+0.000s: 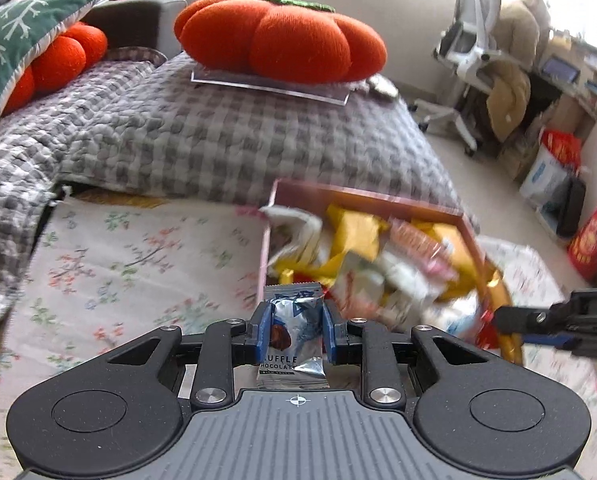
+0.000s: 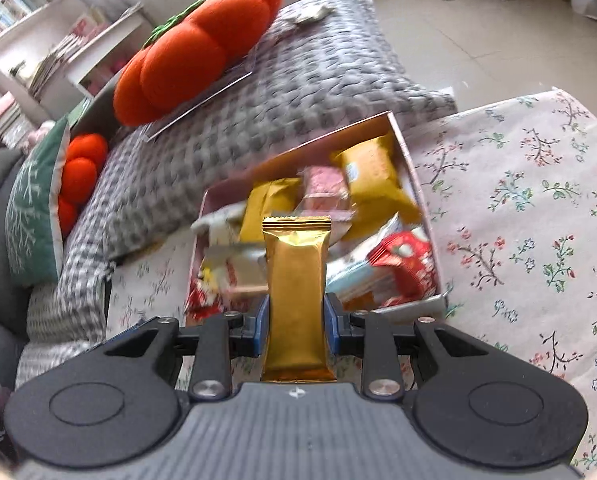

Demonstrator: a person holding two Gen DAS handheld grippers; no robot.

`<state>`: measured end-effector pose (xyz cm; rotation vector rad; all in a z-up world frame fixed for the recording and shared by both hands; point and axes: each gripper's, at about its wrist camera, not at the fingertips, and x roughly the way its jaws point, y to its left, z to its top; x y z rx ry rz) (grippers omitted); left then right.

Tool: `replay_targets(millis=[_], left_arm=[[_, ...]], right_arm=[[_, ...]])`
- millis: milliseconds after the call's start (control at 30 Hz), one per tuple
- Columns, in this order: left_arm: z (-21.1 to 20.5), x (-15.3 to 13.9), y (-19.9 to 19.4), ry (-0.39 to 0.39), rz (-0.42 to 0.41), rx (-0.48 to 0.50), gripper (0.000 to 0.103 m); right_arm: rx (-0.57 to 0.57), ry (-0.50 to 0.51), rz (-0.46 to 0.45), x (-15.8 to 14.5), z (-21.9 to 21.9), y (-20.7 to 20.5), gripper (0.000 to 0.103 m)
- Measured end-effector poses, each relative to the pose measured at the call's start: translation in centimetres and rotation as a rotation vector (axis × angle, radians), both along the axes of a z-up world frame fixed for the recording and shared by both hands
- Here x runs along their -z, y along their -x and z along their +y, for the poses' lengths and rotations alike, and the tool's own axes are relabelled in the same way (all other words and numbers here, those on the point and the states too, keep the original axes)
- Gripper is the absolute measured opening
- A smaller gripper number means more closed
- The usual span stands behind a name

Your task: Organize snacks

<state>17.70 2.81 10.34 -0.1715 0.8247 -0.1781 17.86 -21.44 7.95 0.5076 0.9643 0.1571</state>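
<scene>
My left gripper (image 1: 294, 330) is shut on a silver-blue truffle chocolate packet (image 1: 294, 336), held just short of the near left corner of a pink box (image 1: 366, 200). The box holds several snack packets, yellow, white and red. My right gripper (image 2: 296, 328) is shut on a long gold snack bar (image 2: 296, 300), held upright above the near edge of the pink box (image 2: 412, 172). The right gripper also shows at the right edge of the left wrist view (image 1: 538, 320).
The box lies on a floral sheet (image 1: 130, 256). Behind it is a grey checked quilt (image 1: 226, 136) with an orange pumpkin cushion (image 1: 282, 40) on a clear board. A green pillow (image 1: 14, 52) lies left. An office chair (image 1: 470, 52) and bags stand on the floor to the right.
</scene>
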Motion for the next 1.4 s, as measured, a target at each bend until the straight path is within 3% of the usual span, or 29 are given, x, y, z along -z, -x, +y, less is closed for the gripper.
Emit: replay_targets(millis=[133, 333, 600, 633, 700, 800, 1000, 1133, 1233, 1400], left_arm=[[-0.9, 0.1, -1.0, 0.096, 0.003, -0.011, 0.024], [-2.6, 0.7, -2.5, 0.137, -0.005, 0.001, 0.024], [-5.3, 1.3, -4.0, 0.181, -0.029, 0.033, 0.025], [-5.5, 1.3, -4.2, 0.177, -0.04, 0.034, 0.027], [-5.7, 1.2, -4.2, 0.155, -0.055, 0.031, 0.043], [-5.3, 1.0, -3.9, 0.103, -0.077, 0.021, 0.05], [-2.8, 0.0, -3.1, 0.132, -0.065, -0.034, 0.05], [-2.7, -0.9, -2.1, 0.071, -0.014, -0.049, 0.05], [-2.5, -0.8, -0.9, 0.029, 0.052, -0.053, 0.057], [-1.6, 0.1, 1.5, -0.039, 0.128, -0.04, 0.06]], right_arm=[[0.069, -0.067, 0.007, 0.6, -2.2, -0.8, 0.026], [0.163, -0.126, 0.014, 1.4, -4.8, -1.7, 0.026], [0.162, -0.256, 0.024, 2.4, -3.7, -2.7, 0.026], [0.176, -0.279, 0.021, 2.6, -3.6, -2.8, 0.026], [0.215, -0.302, -0.001, 2.7, -3.7, -2.7, 0.033], [0.241, -0.259, -0.017, 2.8, -3.4, -2.5, 0.048], [0.237, -0.262, -0.056, 1.4, -3.8, -1.9, 0.049], [0.206, -0.259, 0.014, 1.5, -3.3, -1.7, 0.049], [0.147, -0.162, 0.087, 1.2, -2.3, -1.4, 0.049], [0.033, 0.012, 0.064, 0.0, -0.8, 0.6, 0.05]])
